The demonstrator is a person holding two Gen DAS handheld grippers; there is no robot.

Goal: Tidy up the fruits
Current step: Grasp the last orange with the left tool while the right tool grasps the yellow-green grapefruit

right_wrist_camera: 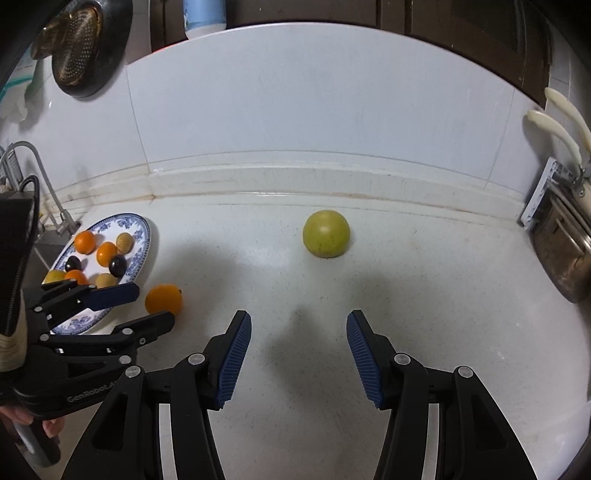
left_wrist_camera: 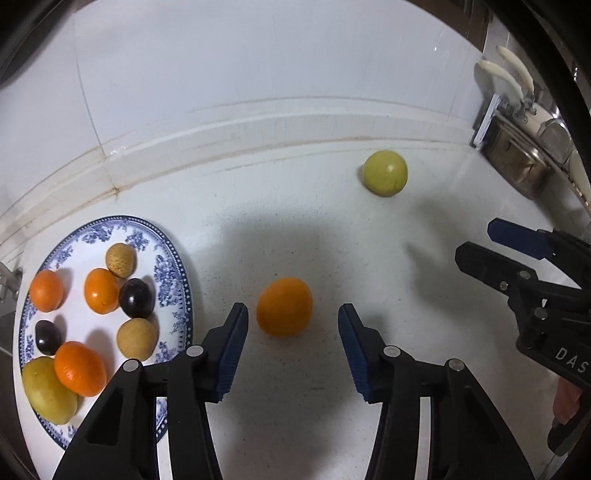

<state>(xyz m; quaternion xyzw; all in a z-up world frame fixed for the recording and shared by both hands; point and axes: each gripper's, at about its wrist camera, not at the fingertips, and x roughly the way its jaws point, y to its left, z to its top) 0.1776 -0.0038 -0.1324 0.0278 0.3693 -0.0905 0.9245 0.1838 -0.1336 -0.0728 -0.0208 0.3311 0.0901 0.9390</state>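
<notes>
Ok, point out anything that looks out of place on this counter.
Two fruits lie loose on the counter, off the blue-patterned plate where the others are gathered: an orange just ahead of the open left gripper, and a yellow-green round fruit nearer the wall. Nothing looks spilled or damaged.

1. White speckled stone counter [right_wrist_camera: 424, 295]: forms the work surface; a raised white moulding [right_wrist_camera: 295, 177] runs along its back edge, with brownish staining in the seam.
2. White tiled wall [right_wrist_camera: 295, 92]: rises behind the moulding.
3. Stainless steel knife holder [right_wrist_camera: 565, 254]: stands at the counter's right edge; cream-handled utensils [right_wrist_camera: 550, 127] project above it.
4. Round metal perforated strainer [right_wrist_camera: 79, 44]: hangs on the wall above the counter's back left corner.
5. Grey curved metal faucet [right_wrist_camera: 40, 173]: stands at the counter's left edge.
6. Pale blue cylindrical container [right_wrist_camera: 205, 16]: sits above the wall's top edge; only partly visible.
</notes>
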